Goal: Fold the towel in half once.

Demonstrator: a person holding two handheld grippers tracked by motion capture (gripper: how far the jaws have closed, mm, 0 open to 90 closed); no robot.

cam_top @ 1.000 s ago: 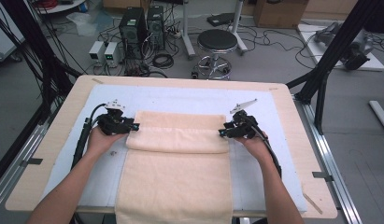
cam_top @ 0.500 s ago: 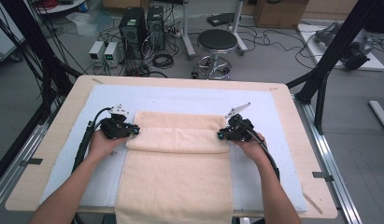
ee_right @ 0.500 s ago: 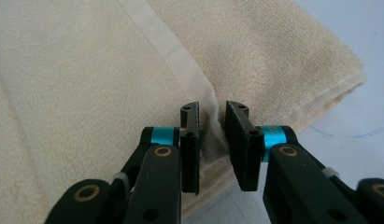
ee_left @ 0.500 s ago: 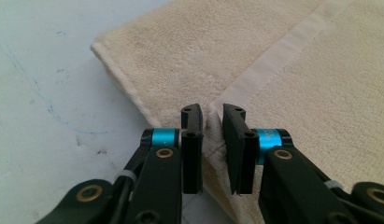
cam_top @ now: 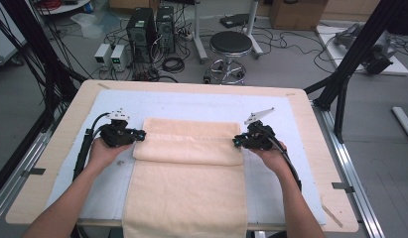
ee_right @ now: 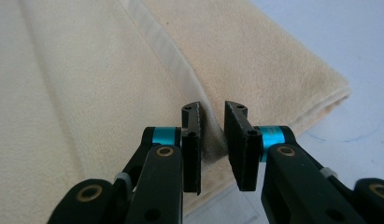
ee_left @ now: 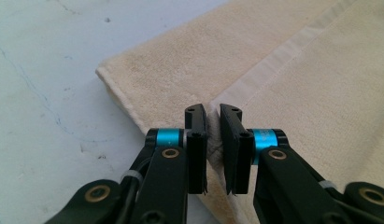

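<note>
The towel lies on the table, its near end hanging over the edge, its far end folded back; the left gripper and right gripper have just been closing and each pinches a side edge of the fold; lift both evenly, keeping the cloth taut, so the hem stays square.

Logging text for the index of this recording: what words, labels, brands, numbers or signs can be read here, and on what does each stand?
None can be read.
Towel: plain cream cloth with a woven band, no tag or print showing.
Two small boxes on the floor: lit displays, too small and blurred to read.
Computer tower: no legible marking.
Left gripper and right gripper: blue rings and black jaws without lettering.
</note>
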